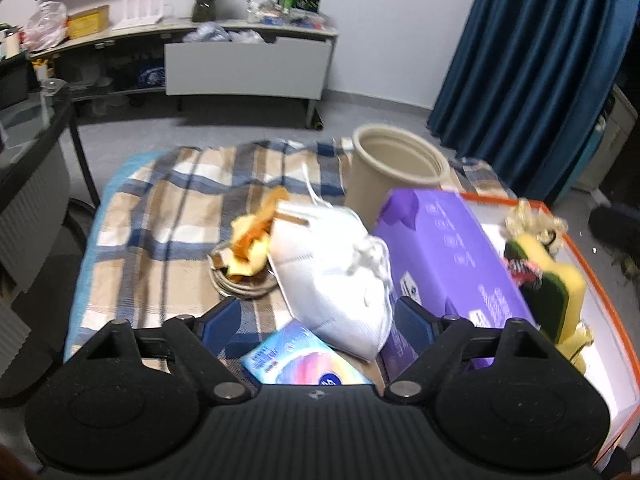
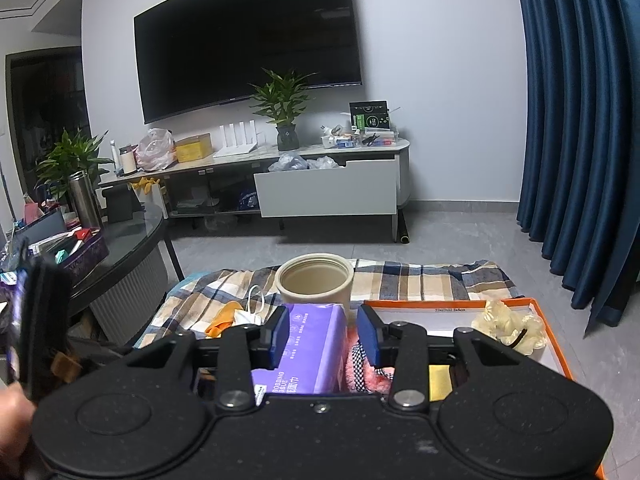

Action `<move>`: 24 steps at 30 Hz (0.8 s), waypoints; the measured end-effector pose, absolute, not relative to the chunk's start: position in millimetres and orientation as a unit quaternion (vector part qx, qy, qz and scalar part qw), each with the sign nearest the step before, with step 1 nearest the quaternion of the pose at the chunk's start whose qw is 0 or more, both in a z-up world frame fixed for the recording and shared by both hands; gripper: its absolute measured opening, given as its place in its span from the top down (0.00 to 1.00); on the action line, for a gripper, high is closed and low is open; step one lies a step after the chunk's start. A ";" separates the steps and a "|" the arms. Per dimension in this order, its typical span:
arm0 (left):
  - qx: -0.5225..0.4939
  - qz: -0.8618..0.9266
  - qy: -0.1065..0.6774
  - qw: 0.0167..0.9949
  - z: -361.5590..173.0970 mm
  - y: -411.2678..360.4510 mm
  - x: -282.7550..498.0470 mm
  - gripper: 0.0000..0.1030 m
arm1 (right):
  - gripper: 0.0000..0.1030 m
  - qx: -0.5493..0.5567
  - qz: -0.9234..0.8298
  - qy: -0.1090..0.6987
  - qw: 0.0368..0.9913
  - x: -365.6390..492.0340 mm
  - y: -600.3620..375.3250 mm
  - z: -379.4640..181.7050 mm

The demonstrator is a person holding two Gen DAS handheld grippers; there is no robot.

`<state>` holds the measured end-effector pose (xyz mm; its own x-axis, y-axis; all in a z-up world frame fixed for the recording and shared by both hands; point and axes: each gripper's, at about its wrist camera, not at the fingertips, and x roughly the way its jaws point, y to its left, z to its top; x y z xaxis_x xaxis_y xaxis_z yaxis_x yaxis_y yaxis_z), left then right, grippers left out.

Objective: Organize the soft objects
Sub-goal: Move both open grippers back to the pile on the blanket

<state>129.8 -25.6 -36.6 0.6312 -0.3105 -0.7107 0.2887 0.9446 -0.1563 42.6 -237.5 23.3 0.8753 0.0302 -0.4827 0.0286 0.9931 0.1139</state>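
Left claw over the face mask, right claw waiting by the tissue pack

The left claw (image 1: 316, 320) hangs with its jaws wide apart and nothing clamped; the white face mask (image 1: 332, 276) lies between them on the plaid cloth (image 1: 168, 216), leaning against the purple tissue pack (image 1: 452, 256), which sits just left of the orange-rimmed tray (image 1: 600, 280). The right claw (image 2: 323, 338) stands half apart, the pack's end and a pink cloth (image 2: 366, 368) between its pads, neither pressed as far as one can see. To do this well, I judge: centre the mask's domed body, close gently, avoid snagging its ear loops or the wipes packet (image 1: 296, 356) beneath, then lift clear before carrying it to the tray.
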 end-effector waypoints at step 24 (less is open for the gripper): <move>-0.041 0.025 0.393 0.918 -56.0 44.5 142.6 0.14 | 0.54 0.058 0.021 0.252 0.966 49.9 -232.9 18.1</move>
<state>142.6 44.5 -56.0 0.6901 0.0138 -0.7236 -0.0789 0.9953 -0.0562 49.9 -232.9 18.1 0.8725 0.0702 -0.4836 -0.0121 0.9924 0.1223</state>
